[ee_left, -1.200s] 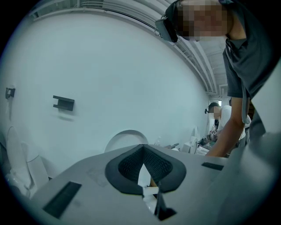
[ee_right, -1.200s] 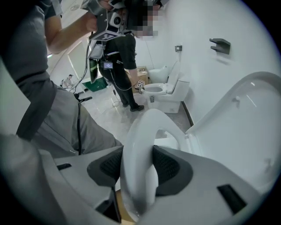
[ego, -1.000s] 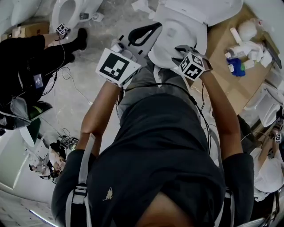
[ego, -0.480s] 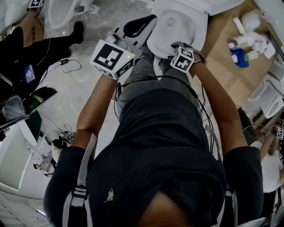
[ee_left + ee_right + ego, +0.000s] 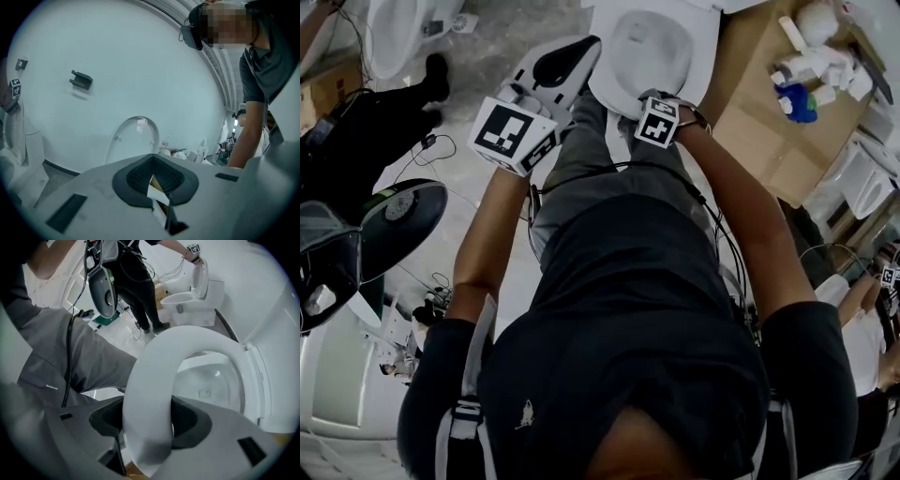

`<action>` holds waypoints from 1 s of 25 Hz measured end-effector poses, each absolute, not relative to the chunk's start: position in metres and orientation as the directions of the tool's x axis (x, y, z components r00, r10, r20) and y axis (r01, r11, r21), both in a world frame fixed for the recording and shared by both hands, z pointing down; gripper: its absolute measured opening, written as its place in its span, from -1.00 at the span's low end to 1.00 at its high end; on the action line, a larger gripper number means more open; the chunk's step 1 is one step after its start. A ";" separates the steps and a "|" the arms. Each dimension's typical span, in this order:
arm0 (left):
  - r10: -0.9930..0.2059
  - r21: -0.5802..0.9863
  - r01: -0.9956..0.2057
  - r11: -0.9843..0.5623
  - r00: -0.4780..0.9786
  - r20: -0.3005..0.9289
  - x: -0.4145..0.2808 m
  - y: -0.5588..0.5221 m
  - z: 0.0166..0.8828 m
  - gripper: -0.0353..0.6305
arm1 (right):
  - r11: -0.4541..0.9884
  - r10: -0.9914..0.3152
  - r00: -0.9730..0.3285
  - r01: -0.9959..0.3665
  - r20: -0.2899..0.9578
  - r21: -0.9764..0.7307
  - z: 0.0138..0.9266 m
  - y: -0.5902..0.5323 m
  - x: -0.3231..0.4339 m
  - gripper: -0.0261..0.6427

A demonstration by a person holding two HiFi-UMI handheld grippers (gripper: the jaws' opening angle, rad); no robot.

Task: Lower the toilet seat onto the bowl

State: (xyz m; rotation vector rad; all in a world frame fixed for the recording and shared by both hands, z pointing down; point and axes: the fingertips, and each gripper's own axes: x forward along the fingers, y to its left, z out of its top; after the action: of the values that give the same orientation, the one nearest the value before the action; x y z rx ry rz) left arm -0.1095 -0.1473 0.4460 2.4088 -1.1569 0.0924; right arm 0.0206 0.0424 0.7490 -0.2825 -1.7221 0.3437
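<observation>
The white toilet seat (image 5: 150, 394) lies low over the bowl (image 5: 211, 380), whose inside shows through the ring. My right gripper (image 5: 147, 420) straddles the seat's front rim. Its jaws are opening, and the rim is still between the dark pads (image 5: 192, 420). In the head view the right gripper (image 5: 654, 101) sits at the front edge of the seat (image 5: 647, 52). My left gripper (image 5: 562, 61) is held off to the left of the bowl, away from the seat. In its own view the left gripper (image 5: 154, 180) points at a pale wall, jaws together and holding nothing.
A cardboard sheet (image 5: 759, 103) with a blue bottle (image 5: 795, 101) and white containers lies right of the toilet. Another toilet (image 5: 192, 296) stands farther off, with a person in black (image 5: 375, 122) beside it. Cables trail over the floor (image 5: 431, 155). My grey trouser leg (image 5: 61, 348) is close to the bowl.
In the head view the toilet and both grippers have drifted up and left in the frame. The right gripper has stayed at the seat's front rim throughout.
</observation>
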 end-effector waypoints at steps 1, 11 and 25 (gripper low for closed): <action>-0.724 0.382 -0.755 -0.532 0.640 0.256 -0.113 -0.147 0.449 -0.88 | 0.922 0.382 -0.166 -0.001 0.909 -0.388 0.754 0.046 0.020 -0.13; -0.725 0.378 -0.771 -0.513 0.625 0.289 -0.147 -0.153 0.473 -0.88 | 0.910 0.415 -0.057 -0.003 0.908 -0.415 0.804 0.073 0.026 -0.13; -0.661 0.447 -0.738 -0.506 0.664 0.349 -0.130 -0.153 0.539 -0.88 | 0.915 0.403 0.007 0.014 0.915 -0.403 0.882 0.095 0.024 -0.12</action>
State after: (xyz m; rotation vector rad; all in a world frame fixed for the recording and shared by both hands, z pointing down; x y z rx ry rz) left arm -0.1302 -0.1533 0.5385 2.3087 -1.0792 0.1780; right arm 0.0244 0.0955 0.8817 -0.3370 -1.5426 0.3134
